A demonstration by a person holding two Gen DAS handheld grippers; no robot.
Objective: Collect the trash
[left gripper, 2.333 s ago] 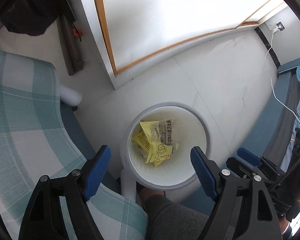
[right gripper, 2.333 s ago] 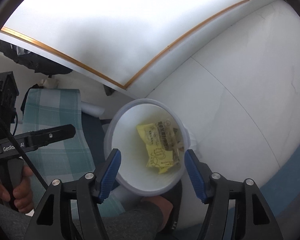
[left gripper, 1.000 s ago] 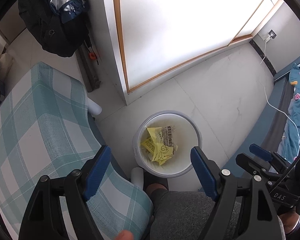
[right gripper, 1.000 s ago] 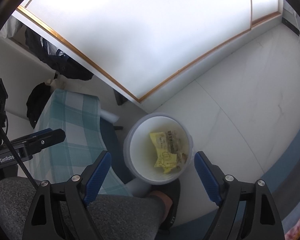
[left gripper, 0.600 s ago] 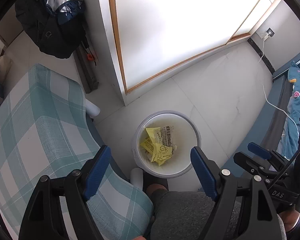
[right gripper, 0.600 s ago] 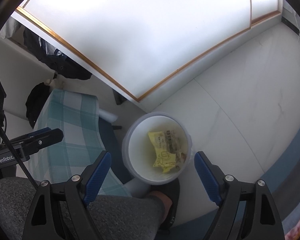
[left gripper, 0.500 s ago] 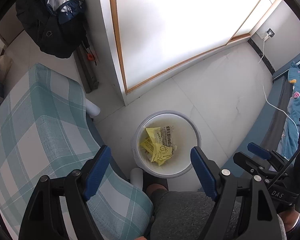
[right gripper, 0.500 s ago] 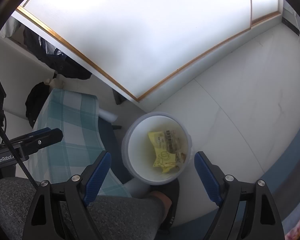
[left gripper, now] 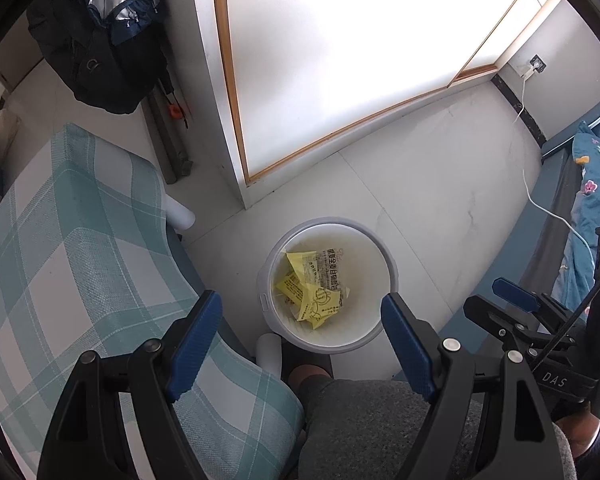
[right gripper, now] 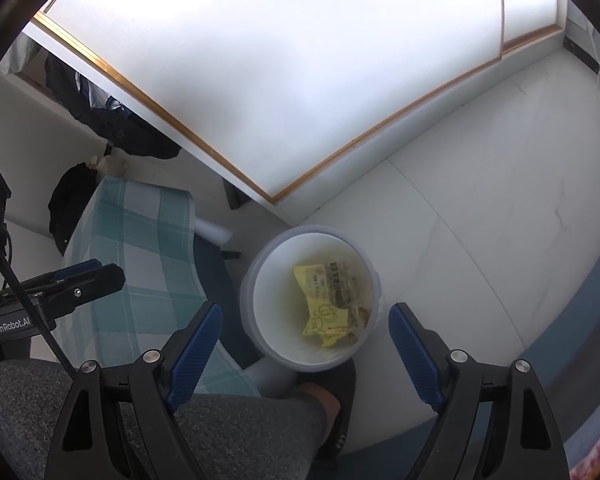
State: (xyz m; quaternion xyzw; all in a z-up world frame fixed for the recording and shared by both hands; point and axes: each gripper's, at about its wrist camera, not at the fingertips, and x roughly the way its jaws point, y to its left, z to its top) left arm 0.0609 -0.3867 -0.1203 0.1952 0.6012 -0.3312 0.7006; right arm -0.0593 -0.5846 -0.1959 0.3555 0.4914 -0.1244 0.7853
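Blue-padded black tongs in both hands are standing wide open and holding nothing. Left gripper (left gripper: 302, 330) is hanging well above the floor, its pads (left gripper: 194, 334) touching no object; right gripper (right gripper: 304, 340) is doing the same, pads (right gripper: 414, 356) bare. Nothing is sitting between either pair of jaws.

White round bin (left gripper: 386, 252) is standing on the floor far below, framed between the left gripper's fingers and slightly ahead of them; from the right wrist the bin (right gripper: 256, 276) is lying between the fingers too, nearer the left one. Yellow wrappers (left gripper: 310, 298) and a printed clear wrapper (left gripper: 330, 270) are lying inside at the bottom, also showing as trash (right gripper: 326, 314) in the right view.

Plaid teal seat (left gripper: 72, 256) is running just left of and beneath the left gripper, its edge near the bin. Pale tiled floor (left gripper: 440, 200) is lying open ahead and to the right. Wood-trimmed window frame (left gripper: 236, 92) is standing beyond the bin. Blue bed edge (left gripper: 556, 216) is bordering the far right, a white cable (left gripper: 548, 208) trailing past it.

Grey trouser leg (left gripper: 372, 420) and a foot are covering the bin's near rim. Window glare is washing out the upper area. Dark jacket (left gripper: 100, 52) is hanging far left, details unclear.
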